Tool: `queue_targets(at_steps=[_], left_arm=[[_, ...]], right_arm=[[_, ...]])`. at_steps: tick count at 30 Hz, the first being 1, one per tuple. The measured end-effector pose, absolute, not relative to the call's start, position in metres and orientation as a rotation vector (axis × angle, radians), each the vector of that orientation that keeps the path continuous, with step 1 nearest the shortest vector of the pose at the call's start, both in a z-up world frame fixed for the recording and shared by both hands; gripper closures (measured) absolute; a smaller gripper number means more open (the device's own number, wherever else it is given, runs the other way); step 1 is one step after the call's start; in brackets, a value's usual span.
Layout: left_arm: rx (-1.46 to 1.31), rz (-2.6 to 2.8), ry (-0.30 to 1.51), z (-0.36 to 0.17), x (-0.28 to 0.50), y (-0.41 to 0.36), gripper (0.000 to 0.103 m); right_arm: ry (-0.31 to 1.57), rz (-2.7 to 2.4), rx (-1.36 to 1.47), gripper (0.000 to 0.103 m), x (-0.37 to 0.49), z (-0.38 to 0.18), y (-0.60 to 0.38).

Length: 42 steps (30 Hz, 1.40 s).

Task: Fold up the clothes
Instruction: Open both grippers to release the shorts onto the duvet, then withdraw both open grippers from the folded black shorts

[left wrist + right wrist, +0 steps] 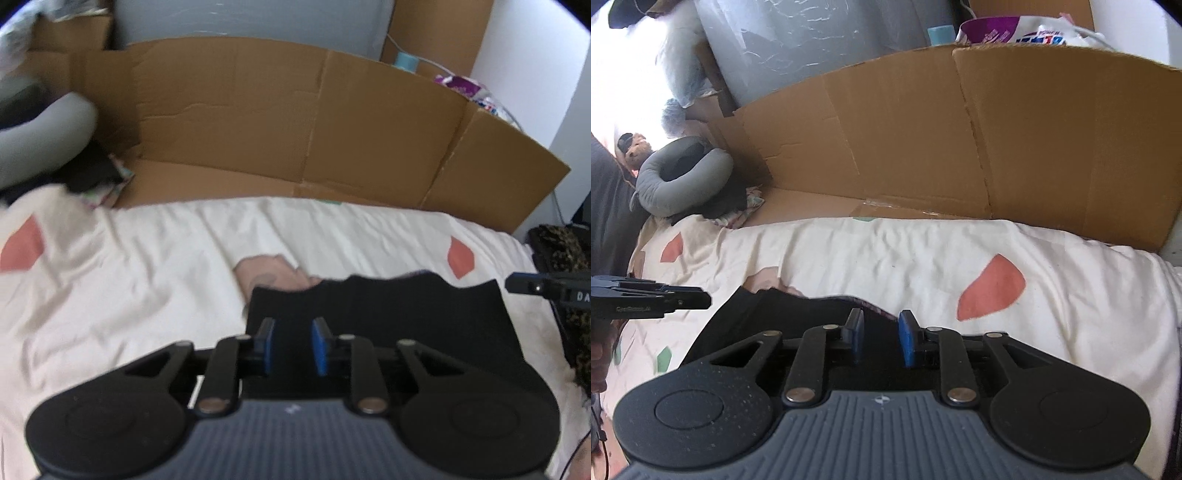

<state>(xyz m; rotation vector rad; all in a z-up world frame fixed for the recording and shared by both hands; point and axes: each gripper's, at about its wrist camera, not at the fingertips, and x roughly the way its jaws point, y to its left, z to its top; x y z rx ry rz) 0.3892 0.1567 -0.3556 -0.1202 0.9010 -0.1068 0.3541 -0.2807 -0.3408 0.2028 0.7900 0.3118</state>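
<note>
Left gripper (291, 345) over black garment (388, 306), blue pads (318, 343) parted, nothing clamped between them. Right gripper (878, 339) likewise released, pads apart above same garment's (768, 314) far edge. Cream bedsheet (147, 280) with coral patches covers bed, wrinkled. Flattened cardboard (295, 122) stands along bed's far side. Black garment lies flat on sheet just under both grippers. Grey neck pillow (683, 177) at far left corner. Small teddy (635, 147) beside pillow.
</note>
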Motion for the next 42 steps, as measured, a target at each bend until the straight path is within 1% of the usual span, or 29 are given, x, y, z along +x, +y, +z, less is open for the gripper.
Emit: queue_targets(at_steps=[1,4,6,12,17,21,31,39,42], left_arm=[[-0.134,-0.101,0.904,-0.355,0.382,0.161,0.073],[-0.157,-0.071,0.914,-0.357,0.357,0.169,0.073],[-0.175,-0.059,0.917,-0.358,0.342,0.174,0.073],[-0.196,-0.013,0.854,-0.350,0.303,0.179,0.071],[-0.227,0.022,0.850,-0.345,0.283,0.184,0.070],[-0.260,0.056,0.852,-0.346,0.268,0.188,0.070],[-0.399,0.114,0.910,-0.377,0.227,0.182,0.071],[-0.382,0.066,0.964,-0.395,0.217,0.167,0.071],[-0.364,0.057,0.987,-0.403,0.215,0.163,0.071]], right_arm=[[0.789,0.311,0.207,0.081,0.349,-0.339,-0.284],[0.790,0.302,0.227,0.079,0.331,-0.336,-0.298],[0.786,0.287,0.212,0.075,0.319,-0.334,-0.305],[0.808,0.257,0.240,0.075,0.289,-0.335,-0.325],[0.812,0.245,0.252,0.071,0.262,-0.334,-0.330],[0.823,0.237,0.251,0.071,0.244,-0.336,-0.329],[0.892,0.152,0.300,0.070,0.199,-0.362,-0.326],[0.971,0.103,0.370,0.070,0.187,-0.386,-0.327],[1.005,0.078,0.341,0.070,0.187,-0.397,-0.325]])
